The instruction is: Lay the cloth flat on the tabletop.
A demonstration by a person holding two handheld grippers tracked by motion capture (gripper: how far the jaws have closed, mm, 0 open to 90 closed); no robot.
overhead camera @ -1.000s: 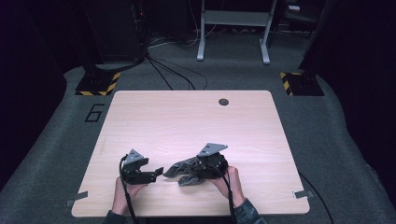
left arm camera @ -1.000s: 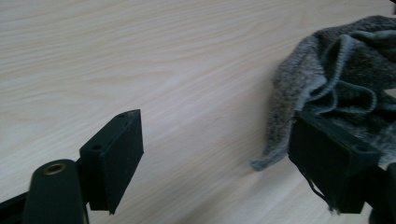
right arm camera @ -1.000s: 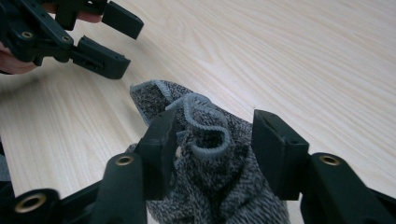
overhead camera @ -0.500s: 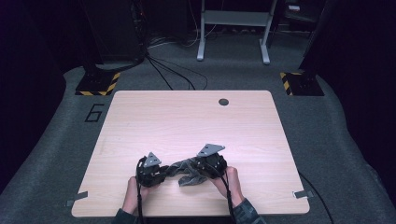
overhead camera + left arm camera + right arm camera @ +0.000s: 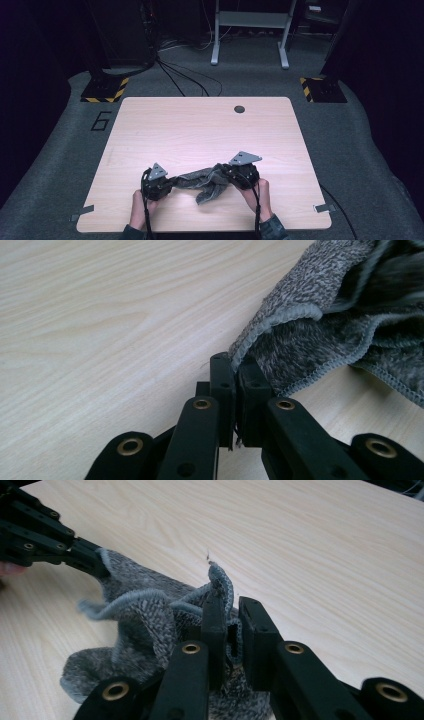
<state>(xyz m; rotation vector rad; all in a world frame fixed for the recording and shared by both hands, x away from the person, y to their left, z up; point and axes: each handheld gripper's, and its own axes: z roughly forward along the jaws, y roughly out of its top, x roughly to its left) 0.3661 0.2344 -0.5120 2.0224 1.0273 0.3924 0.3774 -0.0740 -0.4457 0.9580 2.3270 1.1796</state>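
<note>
Both claws are clamped on the same grey cloth (image 5: pixel 202 181), one at each end. Left gripper (image 5: pixel 235 371) has its two black jaws just closed tight together on a corner, pinching the stitched hem so the fabric bunches and fans out to the right of the tips in the left gripper view. Right gripper (image 5: pixel 231 625) has just been closing too, and its jaws grip a thin ridge of cloth that pokes up between them, with a little thread sticking out the top. It's a fuzzy, heathered knit thing, light and dark grey flecks, with a paler overlocked edge, all crumpled into soft folds. From the high view it's stretched into a loose rope between the two grippers near the front edge of the table (image 5: pixel 200 130), with a floppy bit drooping toward the person in the middle. That table is pale wood-grain laminate, smooth and flat, rounded corners, with a small dark round hole (image 5: pixel 239 108) near the far edge.
</note>
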